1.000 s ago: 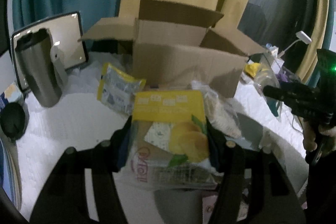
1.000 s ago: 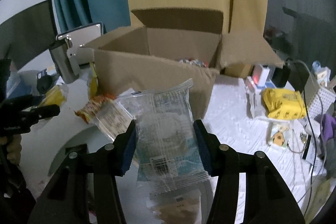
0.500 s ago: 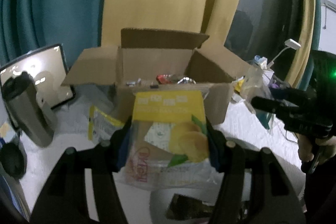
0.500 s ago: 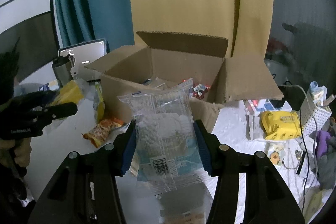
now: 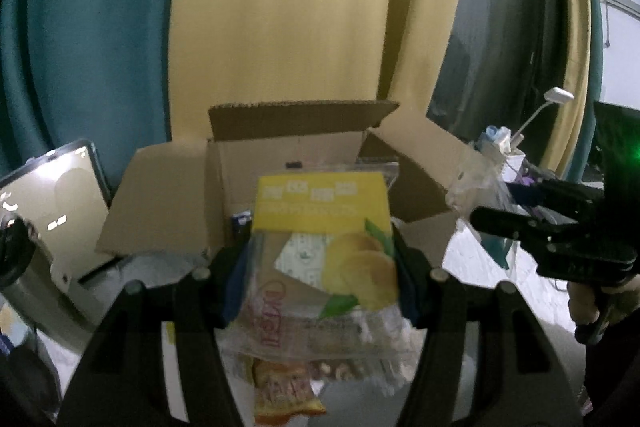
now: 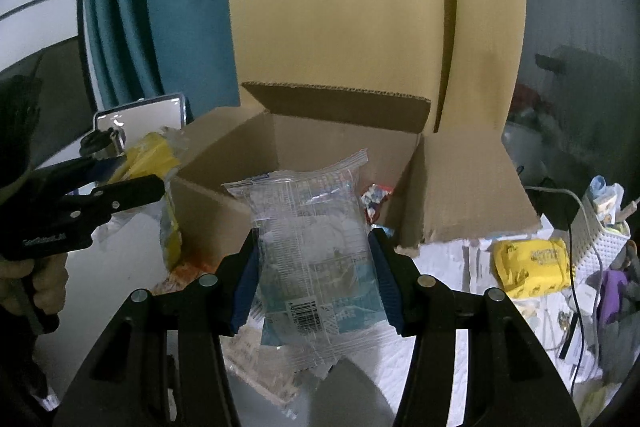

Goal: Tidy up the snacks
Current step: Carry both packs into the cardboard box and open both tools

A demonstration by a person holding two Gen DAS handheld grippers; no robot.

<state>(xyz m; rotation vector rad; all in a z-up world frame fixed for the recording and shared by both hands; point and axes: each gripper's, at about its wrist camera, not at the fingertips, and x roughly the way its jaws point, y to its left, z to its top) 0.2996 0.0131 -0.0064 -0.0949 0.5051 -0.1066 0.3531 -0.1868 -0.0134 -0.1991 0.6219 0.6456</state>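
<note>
An open cardboard box [image 5: 280, 163] [image 6: 332, 139] stands ahead on the white table, with a few snack packs inside. My left gripper [image 5: 320, 279] is shut on a yellow snack bag [image 5: 324, 227] printed with chips, held up in front of the box's near wall. My right gripper [image 6: 314, 267] is shut on a clear snack packet [image 6: 312, 239] with a barcode, also raised before the box. Each gripper shows at the edge of the other's view, the right gripper [image 5: 552, 227] with its clear packet, the left gripper [image 6: 80, 203] with its yellow bag.
An orange snack pack [image 5: 280, 391] lies on the table below my left gripper. A tablet [image 5: 52, 203] and a steel tumbler [image 5: 24, 267] stand at left. A yellow packet [image 6: 532, 267], a white basket [image 6: 600, 243] and cables crowd the right. Curtains hang behind.
Both grippers have risen and come closer to the box with their packs, so its inside now shows. The left one swung furthest.
</note>
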